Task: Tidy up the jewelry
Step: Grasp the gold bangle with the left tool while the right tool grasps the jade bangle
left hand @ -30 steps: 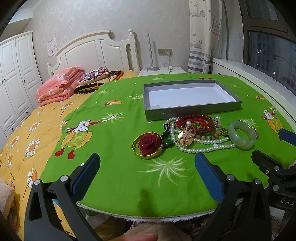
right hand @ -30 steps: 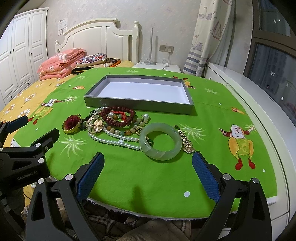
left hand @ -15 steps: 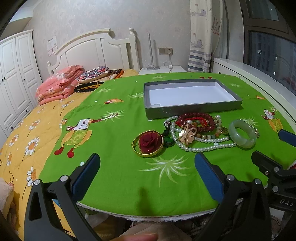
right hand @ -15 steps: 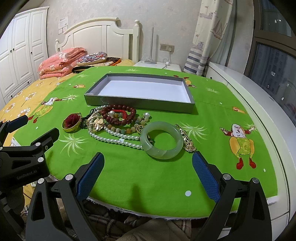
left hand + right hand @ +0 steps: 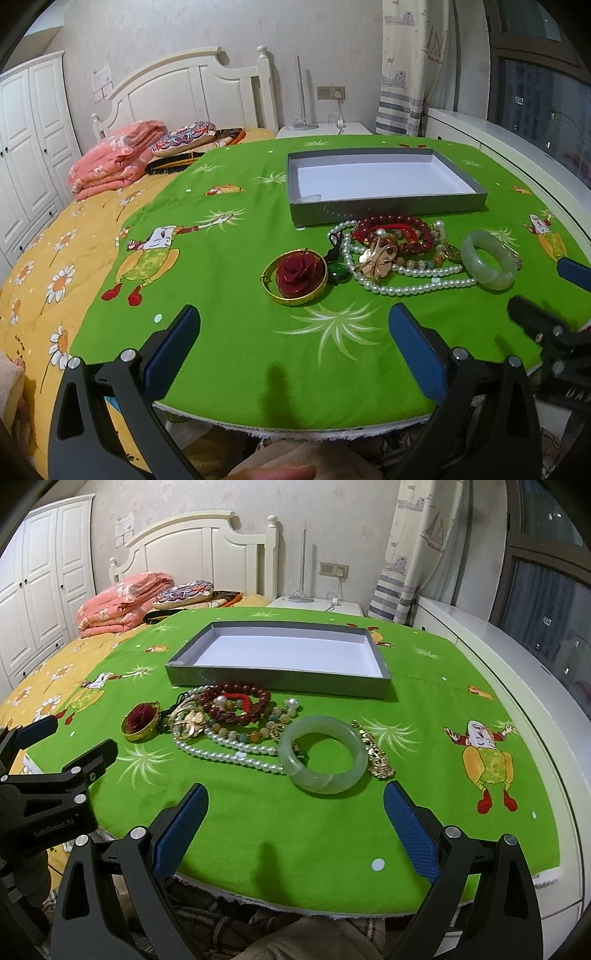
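Note:
A jewelry pile lies on the green cloth in front of an empty grey tray (image 5: 388, 210) (image 5: 280, 681). It holds a gold bangle with a red rose (image 5: 295, 277) (image 5: 142, 722), a pearl necklace (image 5: 417, 286) (image 5: 229, 751), dark red beads (image 5: 397, 230) (image 5: 236, 703), a gold brooch (image 5: 376, 256) (image 5: 188, 722), a jade bangle (image 5: 489, 264) (image 5: 323, 753) and a gold chain (image 5: 375, 755). My left gripper (image 5: 293, 332) is open and empty, short of the rose bangle. My right gripper (image 5: 295, 812) is open and empty, just before the jade bangle.
The green cloth (image 5: 229, 332) covers a table beside a bed with a yellow quilt (image 5: 40, 258) and pink blanket (image 5: 114, 162). A white ledge (image 5: 517, 672) runs along the right under a window. The other gripper shows at each view's edge (image 5: 554, 332) (image 5: 48, 786).
Both grippers have edged slightly forward toward the jewelry. Nothing on the table has moved and both stay open.

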Demonstrator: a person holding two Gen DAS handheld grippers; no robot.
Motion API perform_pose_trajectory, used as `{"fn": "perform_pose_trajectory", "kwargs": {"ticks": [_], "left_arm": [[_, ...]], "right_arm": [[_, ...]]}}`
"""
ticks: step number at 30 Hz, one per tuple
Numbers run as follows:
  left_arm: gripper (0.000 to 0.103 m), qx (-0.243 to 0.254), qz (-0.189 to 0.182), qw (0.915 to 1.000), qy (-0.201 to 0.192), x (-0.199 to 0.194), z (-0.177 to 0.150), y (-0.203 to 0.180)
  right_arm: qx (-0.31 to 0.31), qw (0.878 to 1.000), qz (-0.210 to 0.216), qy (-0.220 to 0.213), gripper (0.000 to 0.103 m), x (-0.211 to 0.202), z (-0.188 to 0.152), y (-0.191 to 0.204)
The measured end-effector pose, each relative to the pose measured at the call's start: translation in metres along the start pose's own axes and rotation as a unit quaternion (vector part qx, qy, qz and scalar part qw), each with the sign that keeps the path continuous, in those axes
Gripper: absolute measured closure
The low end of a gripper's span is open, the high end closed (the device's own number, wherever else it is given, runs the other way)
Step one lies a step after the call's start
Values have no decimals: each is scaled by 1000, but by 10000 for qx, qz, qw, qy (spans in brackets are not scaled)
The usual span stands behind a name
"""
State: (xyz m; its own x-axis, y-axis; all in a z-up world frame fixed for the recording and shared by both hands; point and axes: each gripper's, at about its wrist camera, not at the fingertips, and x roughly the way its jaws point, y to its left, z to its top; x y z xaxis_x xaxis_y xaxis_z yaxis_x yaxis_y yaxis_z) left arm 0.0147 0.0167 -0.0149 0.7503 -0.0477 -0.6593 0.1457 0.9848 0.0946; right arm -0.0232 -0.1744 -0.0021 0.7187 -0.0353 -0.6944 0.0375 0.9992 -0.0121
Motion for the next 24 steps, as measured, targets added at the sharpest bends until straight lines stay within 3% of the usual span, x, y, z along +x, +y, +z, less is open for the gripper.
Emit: {"fn": "perform_pose_trajectory", "kwargs": {"ticks": [10, 14, 18, 21, 24], "left_arm": [[4, -287, -21, 9992, 284, 25, -2, 17], [4, -382, -125, 9982, 450, 34, -5, 24], [5, -556, -378, 9958, 623, 41, -10, 31], [5, -595, -198, 9955, 712, 47, -13, 35], [5, -709, 56, 9949, 712, 51, -14, 44]], "right_arm": [[631, 9978, -188, 94, 13, 17, 4, -50], [785, 9967, 91, 188, 13, 31, 2, -68], [619, 9965, 442, 340, 13, 44, 4, -58], [461, 9955, 718, 409, 23, 51, 7, -43], [311, 9944, 876, 493, 24, 60, 11, -31]]}}
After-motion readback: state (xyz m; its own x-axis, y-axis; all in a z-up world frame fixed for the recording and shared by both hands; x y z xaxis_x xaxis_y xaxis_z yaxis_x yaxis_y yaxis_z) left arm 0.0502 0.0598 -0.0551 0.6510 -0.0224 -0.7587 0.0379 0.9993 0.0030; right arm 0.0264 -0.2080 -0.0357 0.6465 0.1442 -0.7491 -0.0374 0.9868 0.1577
